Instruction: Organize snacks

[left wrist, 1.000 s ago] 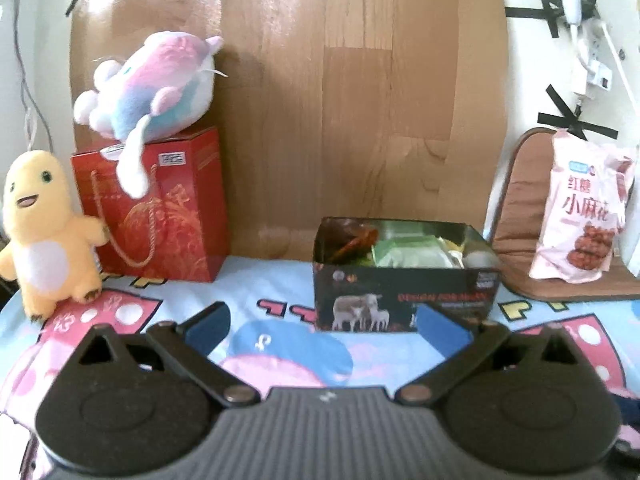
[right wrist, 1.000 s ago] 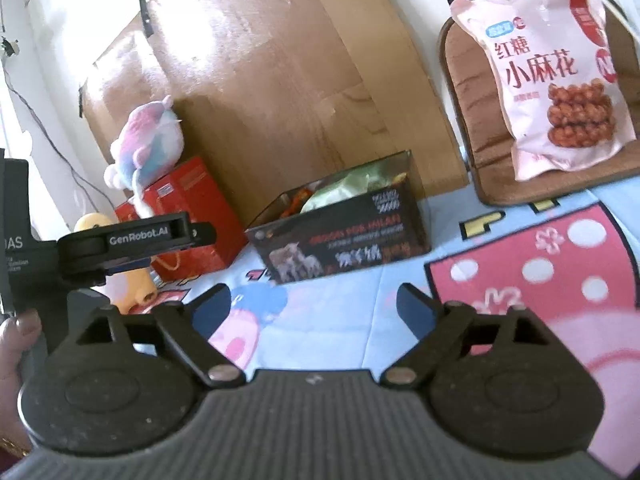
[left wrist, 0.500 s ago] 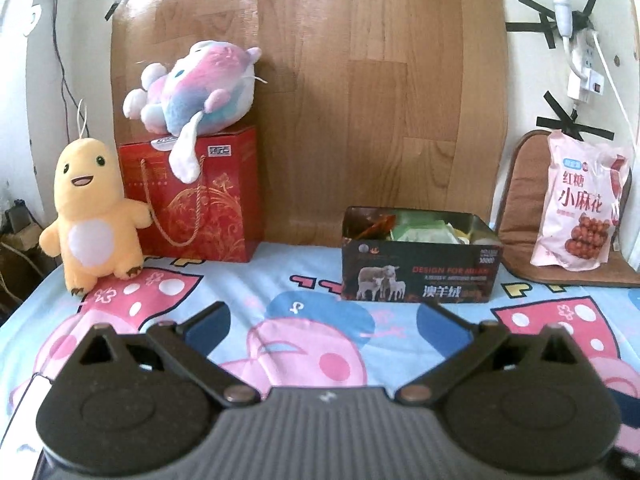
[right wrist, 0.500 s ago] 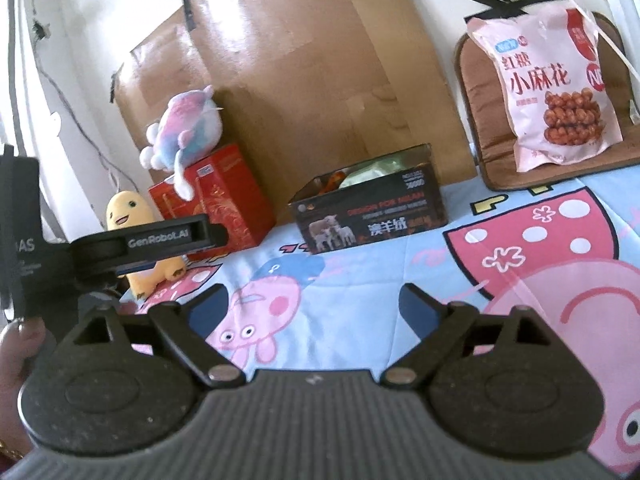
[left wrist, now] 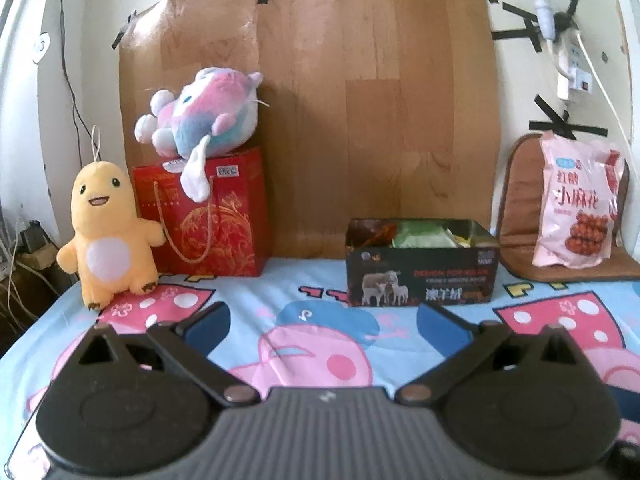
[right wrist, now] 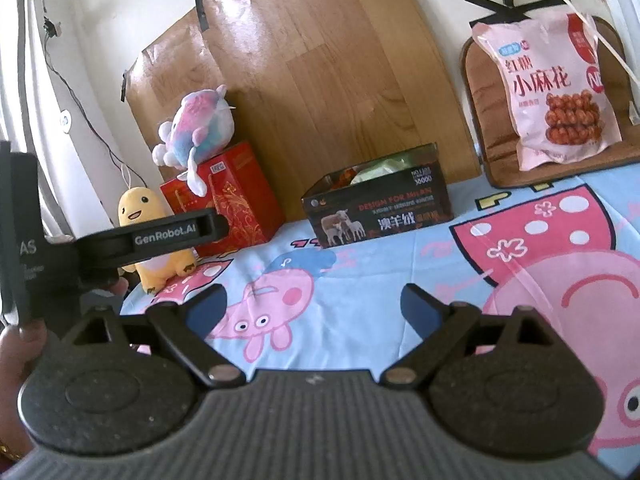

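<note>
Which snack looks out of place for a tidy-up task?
The pink snack bag leans on the brown cushion, apart from the dark box holding other snacks. Both grippers are open, empty.

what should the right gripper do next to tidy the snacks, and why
Probably reach the open, empty right gripper toward the pink snack bag leaning on the brown seat cushion; it sits outside the dark open-top box already holding other packets.
</note>
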### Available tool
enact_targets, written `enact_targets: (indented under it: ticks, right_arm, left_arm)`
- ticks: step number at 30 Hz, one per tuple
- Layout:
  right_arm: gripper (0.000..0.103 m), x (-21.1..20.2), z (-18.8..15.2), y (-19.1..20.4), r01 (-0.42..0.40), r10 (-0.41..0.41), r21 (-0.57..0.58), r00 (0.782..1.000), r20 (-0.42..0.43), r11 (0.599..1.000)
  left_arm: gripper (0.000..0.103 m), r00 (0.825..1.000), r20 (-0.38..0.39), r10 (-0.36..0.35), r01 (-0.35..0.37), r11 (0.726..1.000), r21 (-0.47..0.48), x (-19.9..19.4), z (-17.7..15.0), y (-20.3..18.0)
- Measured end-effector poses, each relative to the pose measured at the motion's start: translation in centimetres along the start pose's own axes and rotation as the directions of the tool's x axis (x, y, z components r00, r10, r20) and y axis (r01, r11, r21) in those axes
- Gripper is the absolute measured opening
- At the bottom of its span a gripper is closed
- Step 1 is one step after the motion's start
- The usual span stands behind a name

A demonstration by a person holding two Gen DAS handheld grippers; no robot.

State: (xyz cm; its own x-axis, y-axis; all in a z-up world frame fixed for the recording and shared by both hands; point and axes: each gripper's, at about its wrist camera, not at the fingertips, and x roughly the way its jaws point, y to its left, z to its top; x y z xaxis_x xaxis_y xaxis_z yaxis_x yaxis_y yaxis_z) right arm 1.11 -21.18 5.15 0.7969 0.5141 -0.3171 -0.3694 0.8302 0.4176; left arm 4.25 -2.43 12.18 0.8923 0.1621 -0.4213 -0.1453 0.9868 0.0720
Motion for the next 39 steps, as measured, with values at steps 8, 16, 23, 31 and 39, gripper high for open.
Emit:
enact_targets:
  ticks: [8, 16, 23, 31, 39]
  right_arm:
    - [0.101, -0.2, -0.5, -1.5, 0.083, -0.084, 0.046, 0.996, 0.026, 0.995]
    - [0.103, 0.0, -0.7, -3.8, 0.158, -0.162, 0.095, 0.986, 0.046, 0.983]
    - [0.103, 0.7, -0.8, -5.3, 0.161, -0.166, 0.132, 0.986, 0.022, 0.978]
    - [0.103, 2.6, -1.2, -6.1, 0.159, -0.155, 0.136, 0.987, -0.044, 0.978]
    - [0.103, 3.6, -1.7, -5.4, 0.180, -0.174, 0.108, 0.983, -0.062, 0.978]
  left_arm:
    - [0.103, 0.995, -0.099, -0.025, 0.028, 0.999, 0.024, 1.3, -1.2, -2.0]
    - [0.103, 0.990, -0.137, -0.032, 0.044, 0.995, 0.089, 2.5, -2.2, -4.5]
    - [0.103, 0.987, -0.157, -0.036, 0.053, 0.993, 0.105, 3.2, -2.6, -5.1]
    - [0.103, 0.980, -0.182, -0.084, 0.088, 0.996, 0.014, 4.7, -3.7, -2.8]
    - [0.103, 0.981, -0.186, -0.049, 0.052, 0.999, 0.012, 5.4, -4.0, -1.5]
